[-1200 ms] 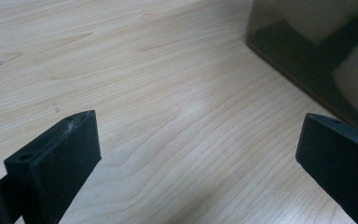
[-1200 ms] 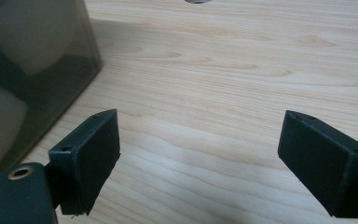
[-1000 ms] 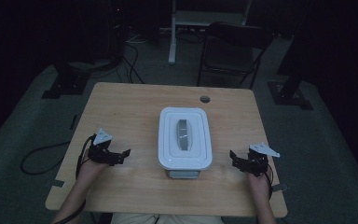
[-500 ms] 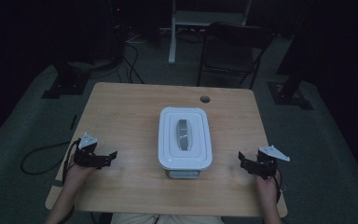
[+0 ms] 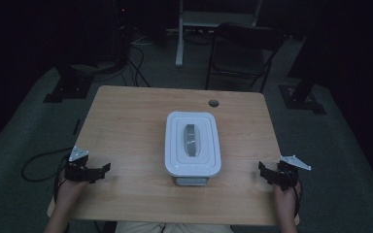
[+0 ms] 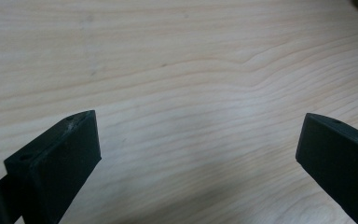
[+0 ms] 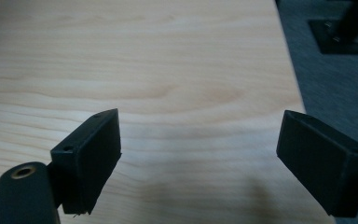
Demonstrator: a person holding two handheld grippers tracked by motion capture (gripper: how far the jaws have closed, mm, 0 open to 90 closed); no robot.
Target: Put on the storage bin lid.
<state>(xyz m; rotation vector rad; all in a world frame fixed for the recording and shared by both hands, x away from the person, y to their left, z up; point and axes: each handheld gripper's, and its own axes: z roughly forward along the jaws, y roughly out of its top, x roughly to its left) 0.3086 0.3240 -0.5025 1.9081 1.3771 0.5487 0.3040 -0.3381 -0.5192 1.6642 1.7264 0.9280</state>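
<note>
White box [image 5: 193,144] sits untouched mid-table [image 5: 126,116]; left gripper [image 5: 104,170] and right gripper [image 5: 263,170], jaws apart, have drawn farther outward.

High view dim, underexposed; floor around the light wooden table [image 5: 126,126] nearly black, soft noise. Both gripper views brighter, wood grain sharp far off, near black jaws blurred, faint soft shadows at bottom edge. No glare.
</note>
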